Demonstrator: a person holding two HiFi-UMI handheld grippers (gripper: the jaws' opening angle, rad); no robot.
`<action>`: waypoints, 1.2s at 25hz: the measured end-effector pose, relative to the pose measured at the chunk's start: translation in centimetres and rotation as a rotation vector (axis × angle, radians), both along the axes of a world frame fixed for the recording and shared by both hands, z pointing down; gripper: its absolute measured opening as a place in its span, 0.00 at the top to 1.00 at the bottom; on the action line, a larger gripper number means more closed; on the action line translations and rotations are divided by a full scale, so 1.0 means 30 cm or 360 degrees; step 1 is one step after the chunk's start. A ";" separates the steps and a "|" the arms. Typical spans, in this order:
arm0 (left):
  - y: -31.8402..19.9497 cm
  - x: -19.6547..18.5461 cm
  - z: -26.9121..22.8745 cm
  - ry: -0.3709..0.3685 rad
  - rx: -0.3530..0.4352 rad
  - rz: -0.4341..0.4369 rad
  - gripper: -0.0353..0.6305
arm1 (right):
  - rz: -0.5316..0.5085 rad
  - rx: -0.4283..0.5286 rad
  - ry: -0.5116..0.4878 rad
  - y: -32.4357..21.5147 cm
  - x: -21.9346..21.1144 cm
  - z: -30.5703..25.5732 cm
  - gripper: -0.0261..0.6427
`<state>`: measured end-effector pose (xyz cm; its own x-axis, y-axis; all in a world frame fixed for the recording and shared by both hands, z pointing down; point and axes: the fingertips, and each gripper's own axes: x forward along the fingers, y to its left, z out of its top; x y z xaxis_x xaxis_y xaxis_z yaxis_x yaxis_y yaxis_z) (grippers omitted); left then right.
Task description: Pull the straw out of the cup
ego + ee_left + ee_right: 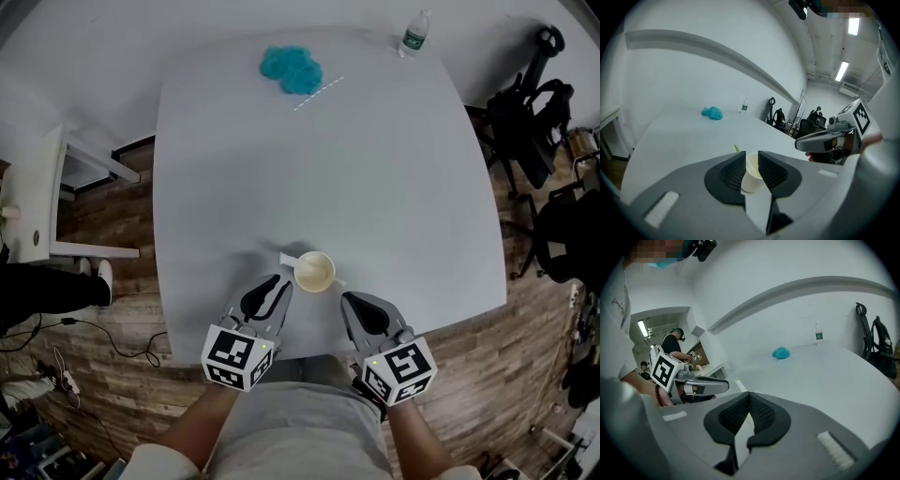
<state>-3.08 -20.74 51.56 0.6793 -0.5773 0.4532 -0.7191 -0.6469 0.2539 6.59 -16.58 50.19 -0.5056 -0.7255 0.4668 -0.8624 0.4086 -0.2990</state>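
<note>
A cream paper cup (pixel 314 272) stands upright near the table's front edge. A white straw (pixel 287 256) with a green tip (pixel 737 380) pokes out past the cup's far left side. I cannot tell whether its lower end is inside the cup. My left gripper (pixel 279 281) is just left of the cup and open. In the left gripper view the cup (pixel 751 174) shows in the gap between its jaws, with no clear press on it. My right gripper (pixel 347 298) sits just right of the cup, shut and empty, its tips touching (pixel 749 394).
A blue cloth (pixel 291 67), a striped straw (pixel 319 94) and a water bottle (pixel 413 35) lie at the table's far side. Black office chairs (pixel 530 122) stand to the right and a white cabinet (pixel 37 197) to the left. The table's front edge (pixel 309 354) is under my grippers.
</note>
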 end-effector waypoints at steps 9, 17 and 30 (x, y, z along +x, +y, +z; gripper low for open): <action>-0.039 0.020 0.072 0.0101 -0.0125 -0.0056 0.72 | -0.0002 -0.0040 -0.0002 -0.005 0.016 0.034 0.95; -0.071 0.029 0.127 0.0130 -0.0214 -0.0097 0.71 | 0.0001 -0.0071 -0.0008 -0.007 0.021 0.055 0.95; -0.113 0.058 0.155 0.0141 -0.0248 -0.0067 0.71 | -0.0011 -0.0106 -0.0017 -0.020 0.016 0.081 0.95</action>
<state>-1.34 -24.13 56.22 0.6972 -0.5337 0.4786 -0.7151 -0.5645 0.4123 7.06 -17.19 52.61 -0.5154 -0.6896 0.5087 -0.8564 0.3932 -0.3346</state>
